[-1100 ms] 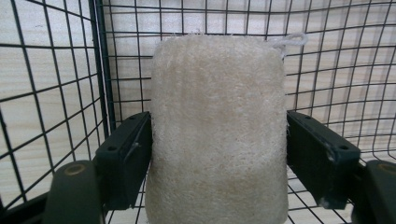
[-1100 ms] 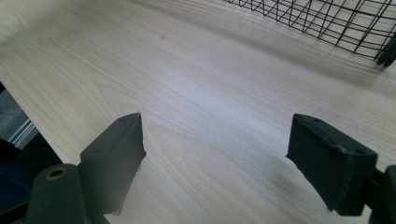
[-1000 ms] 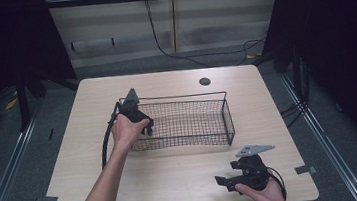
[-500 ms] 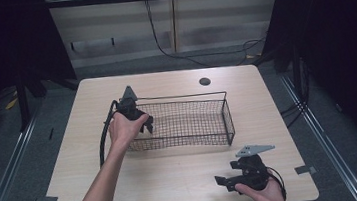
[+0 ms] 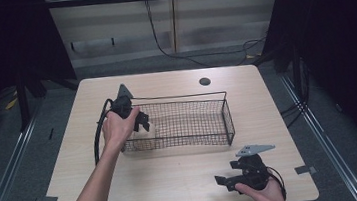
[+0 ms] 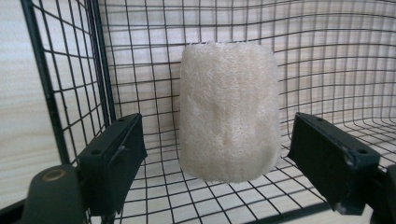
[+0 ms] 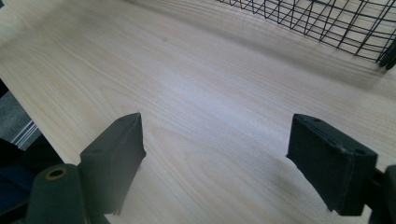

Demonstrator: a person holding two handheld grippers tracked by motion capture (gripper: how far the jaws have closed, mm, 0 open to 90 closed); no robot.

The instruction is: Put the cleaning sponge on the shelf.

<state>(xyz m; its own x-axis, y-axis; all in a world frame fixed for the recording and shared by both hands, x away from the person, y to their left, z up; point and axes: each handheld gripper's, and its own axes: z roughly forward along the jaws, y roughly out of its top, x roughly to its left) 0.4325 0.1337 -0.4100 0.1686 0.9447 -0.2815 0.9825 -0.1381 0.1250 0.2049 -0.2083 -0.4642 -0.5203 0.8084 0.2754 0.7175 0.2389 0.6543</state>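
Observation:
A cream sponge (image 6: 229, 112) rests inside the left end of a black wire basket (image 5: 228, 120), close to its corner. My left gripper (image 5: 141, 122) hangs just above that end and points down into the basket. Its jaws have just been opening, and the sponge (image 5: 148, 132) sits loose between the spread pads with a gap on each side. In the left gripper view the left gripper (image 6: 217, 130) frames the sponge. My right gripper (image 5: 228, 182) rests low near the table's front right edge. It is open over bare wood, as the right gripper (image 7: 217, 135) view shows.
The basket (image 7: 327, 23) lies across the middle of the light wooden table (image 5: 185, 180). A small dark round spot (image 5: 204, 81) marks the tabletop behind the basket. Dark floor and rails surround the table.
The left hand has lifted slightly at the basket's left end, and the sponge now shows pale below the gripper. The right hand has stayed in place.

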